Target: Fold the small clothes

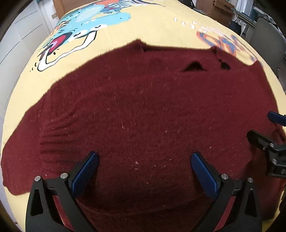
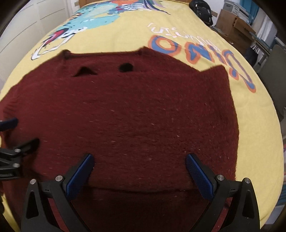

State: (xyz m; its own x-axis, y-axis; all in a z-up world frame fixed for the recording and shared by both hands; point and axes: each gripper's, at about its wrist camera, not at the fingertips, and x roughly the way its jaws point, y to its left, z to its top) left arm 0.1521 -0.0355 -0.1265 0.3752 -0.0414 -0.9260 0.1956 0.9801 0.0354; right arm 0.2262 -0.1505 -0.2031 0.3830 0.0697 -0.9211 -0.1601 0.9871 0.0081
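A dark red fuzzy sweater [image 1: 143, 110] lies spread flat on a yellow printed bedspread [image 1: 157, 30], neck edge far from me, with two small holes near the collar. My left gripper [image 1: 144, 157] is open and empty, just above the sweater's near part. My right gripper [image 2: 139, 158] is open and empty too, above the sweater [image 2: 125, 114] near a horizontal fold line or hem. Each gripper shows at the edge of the other's view: the right one [image 1: 264, 130] to the right, the left one [image 2: 21, 132] to the left.
The bedspread [image 2: 259, 142] carries a blue dinosaur print [image 1: 85, 21] and orange-blue lettering [image 2: 196, 51]. White cupboard doors [image 1: 23, 32] stand at left. Cardboard boxes [image 2: 234, 23], a black bag [image 2: 202, 9] and a grey chair [image 1: 268, 39] stand at right.
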